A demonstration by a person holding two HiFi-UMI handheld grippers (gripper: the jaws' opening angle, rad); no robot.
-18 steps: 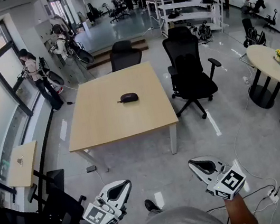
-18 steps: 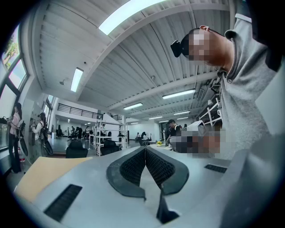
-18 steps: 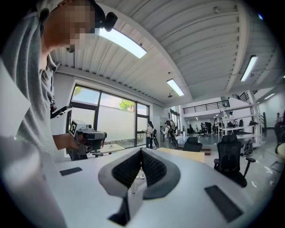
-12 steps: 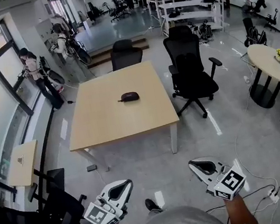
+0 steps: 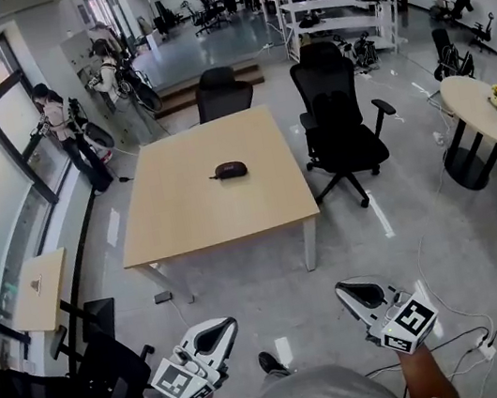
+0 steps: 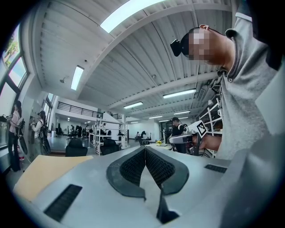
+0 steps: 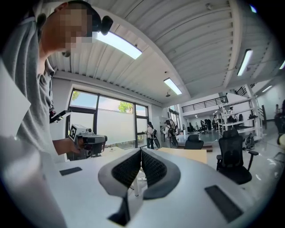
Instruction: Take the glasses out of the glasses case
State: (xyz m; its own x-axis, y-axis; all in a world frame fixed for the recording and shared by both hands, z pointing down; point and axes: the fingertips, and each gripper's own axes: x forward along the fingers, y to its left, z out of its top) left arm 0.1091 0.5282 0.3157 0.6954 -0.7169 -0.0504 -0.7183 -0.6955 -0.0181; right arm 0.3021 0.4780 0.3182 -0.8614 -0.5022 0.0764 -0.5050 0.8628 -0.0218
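Wooden table [image 5: 218, 213] at the view's centre, with a black office chair [image 5: 340, 125] at its 3 o'clock. Left gripper [image 5: 220, 328] at 7 o'clock and right gripper [image 5: 345, 291] at 5 o'clock, both well apart from the table, jaws pressed together on nothing. Dark glasses case [image 5: 230, 170] lies just 12 o'clock of the table's middle.

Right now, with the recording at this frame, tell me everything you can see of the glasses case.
The glasses case is a small, dark, rounded oval, apparently closed, lying flat near the middle of the pale wooden table. A thin dark tab or strap sticks out from its left end. It is too small in view to tell its material. Only the tabletop touches it; the left gripper and right gripper are far from it, off the table.
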